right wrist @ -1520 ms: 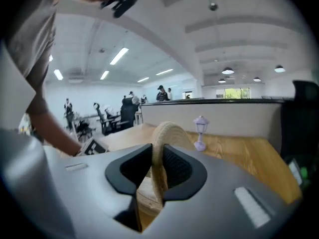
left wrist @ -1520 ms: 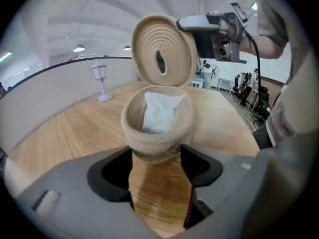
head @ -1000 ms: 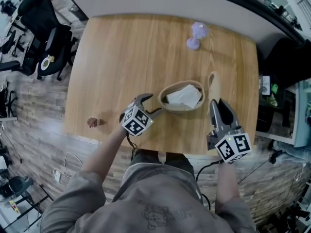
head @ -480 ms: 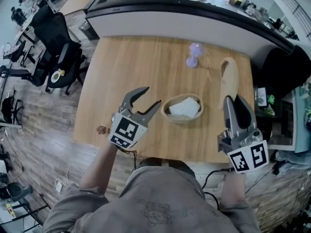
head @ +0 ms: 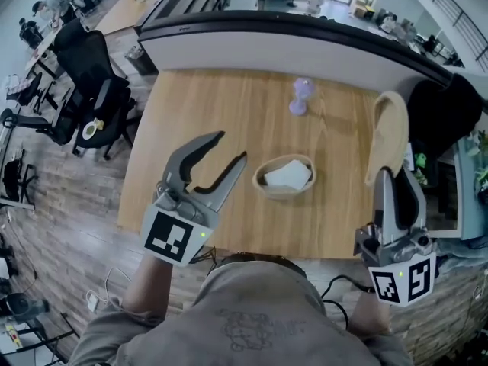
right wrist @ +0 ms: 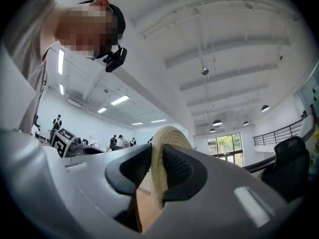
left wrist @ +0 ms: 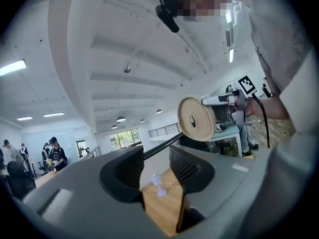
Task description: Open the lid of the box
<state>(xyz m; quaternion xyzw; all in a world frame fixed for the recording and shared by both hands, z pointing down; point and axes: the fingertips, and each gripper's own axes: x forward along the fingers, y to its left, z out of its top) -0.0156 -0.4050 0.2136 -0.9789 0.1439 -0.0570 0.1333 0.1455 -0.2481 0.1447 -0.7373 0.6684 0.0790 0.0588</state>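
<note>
The box is a small oval woven basket near the table's front edge, open on top, with white paper inside. Its round woven lid stands on edge in the air to the right of the box, and my right gripper is shut on its lower rim. The right gripper view shows the lid pinched between the pads. My left gripper hangs above the table left of the box, its jaws closing with nothing between them. Past those jaws, the left gripper view shows the lid.
The wooden table carries a small purple object at its far side. A black-edged counter runs behind the table. Black office chairs stand at the left on the plank floor.
Both grippers have risen away from the table. The lid has gone up and to the right with the right gripper. The left jaws have narrowed.
</note>
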